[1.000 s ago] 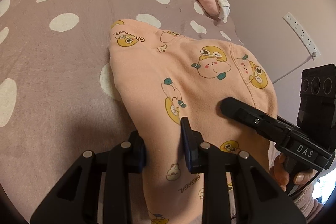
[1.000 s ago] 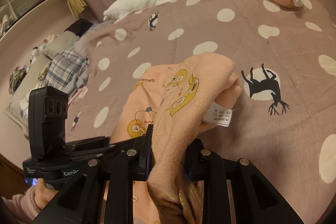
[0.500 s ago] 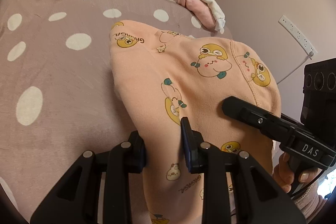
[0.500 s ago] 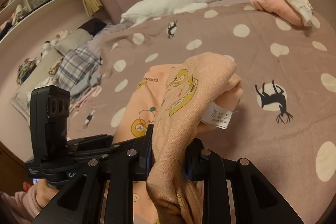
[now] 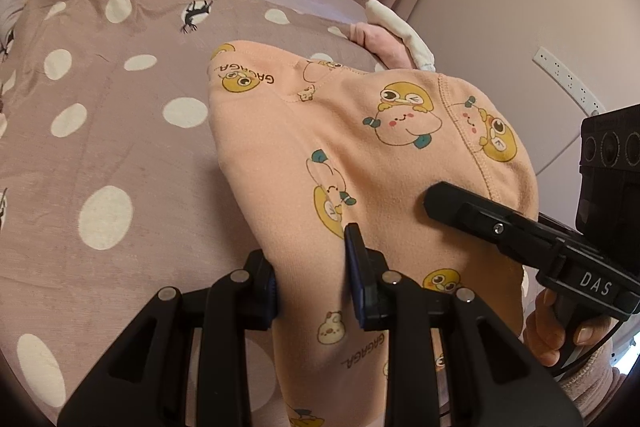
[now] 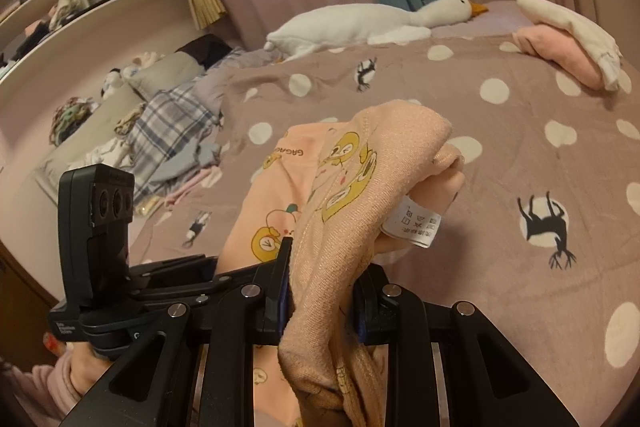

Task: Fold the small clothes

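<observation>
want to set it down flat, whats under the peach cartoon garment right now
The polka-dot bedspread shows all around the peach garment; whatever lies directly beneath its draped part is covered.

1 peach cartoon-print garment [image 5: 360,147], 2 tongs: left [image 5: 312,279] and right [image 6: 320,287], 1 plush goose [image 6: 368,23], 1 bed [image 5: 120,147], 1 care label [image 6: 416,223], 2 folded clothes: pink [image 6: 560,47] and white [image 6: 568,23].

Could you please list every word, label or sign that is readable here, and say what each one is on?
"GAGAGA" – printed on the peach garment.
"DAS" – on the right claw's body.
White care tag on the garment: washing symbols and a line of text, too small to read.
Label on the left claw's body: too blurred to read.
</observation>
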{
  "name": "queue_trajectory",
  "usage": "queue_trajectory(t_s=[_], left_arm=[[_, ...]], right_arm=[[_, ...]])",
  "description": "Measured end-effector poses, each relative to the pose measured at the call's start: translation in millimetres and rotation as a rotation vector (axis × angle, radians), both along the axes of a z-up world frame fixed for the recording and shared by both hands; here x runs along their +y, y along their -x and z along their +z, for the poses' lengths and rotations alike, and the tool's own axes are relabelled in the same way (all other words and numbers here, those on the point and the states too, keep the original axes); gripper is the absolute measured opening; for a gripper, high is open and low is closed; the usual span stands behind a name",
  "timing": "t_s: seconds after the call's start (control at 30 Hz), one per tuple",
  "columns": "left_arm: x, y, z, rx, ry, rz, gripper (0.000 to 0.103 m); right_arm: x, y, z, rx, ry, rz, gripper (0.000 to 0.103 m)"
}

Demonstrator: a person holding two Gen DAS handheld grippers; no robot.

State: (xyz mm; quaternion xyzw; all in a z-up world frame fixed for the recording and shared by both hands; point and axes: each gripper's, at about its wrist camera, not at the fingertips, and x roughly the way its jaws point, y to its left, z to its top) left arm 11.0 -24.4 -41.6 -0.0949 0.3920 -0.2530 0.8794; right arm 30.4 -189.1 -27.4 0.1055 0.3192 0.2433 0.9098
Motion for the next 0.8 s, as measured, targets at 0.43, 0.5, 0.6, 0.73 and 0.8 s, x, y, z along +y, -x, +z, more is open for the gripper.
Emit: queue_trajectory(t_s=[0.43,0.5,0.6,0.73,0.8], left_arm=[[21.5,0.3,12.6,-0.044,-0.014,0.057,0.027],[24.2,-0.8,13.9,-0.048,-0.015,0.063,0.027],[28.0,-1.9,16.4,-0.058,-0.022,0.073,0.027],[32.3,-5.3,18.8,-0.067,-0.025,0.082,0.027],[33.2,-5.8,20.1,-0.072,-0.028,0.085,0.027]], right_arm=[[23.4,-8.1,11.0,-0.041,0.005,0.060,0.027],[26.3,-10.6,12.2,-0.045,0.006,0.068,0.027],[29.5,-13.3,13.5,-0.051,0.007,0.077,0.027],[33.5,-16.9,16.5,-0.059,0.007,0.086,0.027],[35.5,-18.8,17.7,-0.063,0.008,0.089,0.027]])
